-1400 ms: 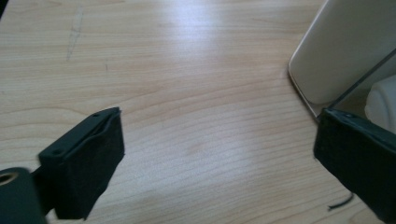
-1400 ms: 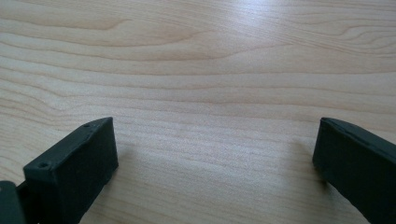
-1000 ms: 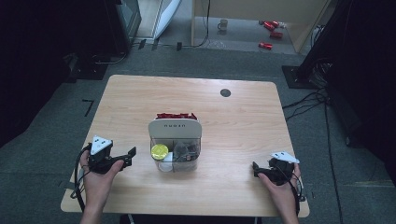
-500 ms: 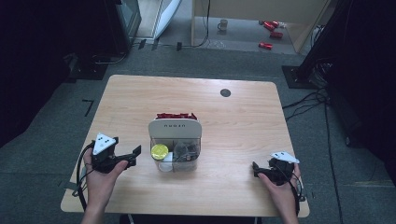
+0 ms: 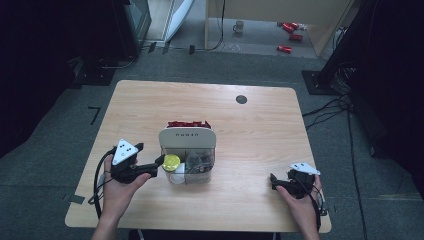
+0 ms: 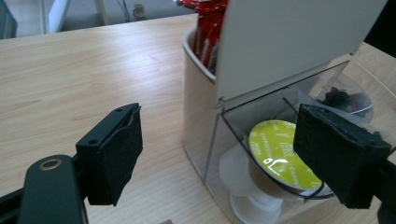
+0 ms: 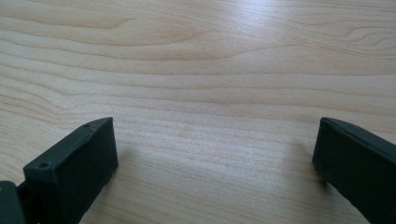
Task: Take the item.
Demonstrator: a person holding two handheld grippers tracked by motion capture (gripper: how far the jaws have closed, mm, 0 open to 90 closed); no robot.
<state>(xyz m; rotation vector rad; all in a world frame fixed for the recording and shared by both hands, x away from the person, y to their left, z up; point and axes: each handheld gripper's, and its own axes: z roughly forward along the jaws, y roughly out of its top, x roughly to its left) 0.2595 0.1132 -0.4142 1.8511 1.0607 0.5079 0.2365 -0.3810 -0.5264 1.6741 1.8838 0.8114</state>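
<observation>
Open wood across the whole far half of the desk (image 5: 150, 100), broken only by a small dark disc (image 5: 241, 99) near the far right. Mid-desk blocked by the capsule holder (image 5: 187, 137), its clear front compartments crowding the left gripper (image 5: 156, 166). Wide bare stretch towards the right edge.

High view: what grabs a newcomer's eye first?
The cream organizer box in the middle of the wooden table, with a yellow-lidded capsule in its clear front compartment and red packets sticking out at the back. The left gripper reaches in beside that capsule, its jaws apart and just closing in with nothing pressed between them. The right gripper lies open near the table's front right.
</observation>
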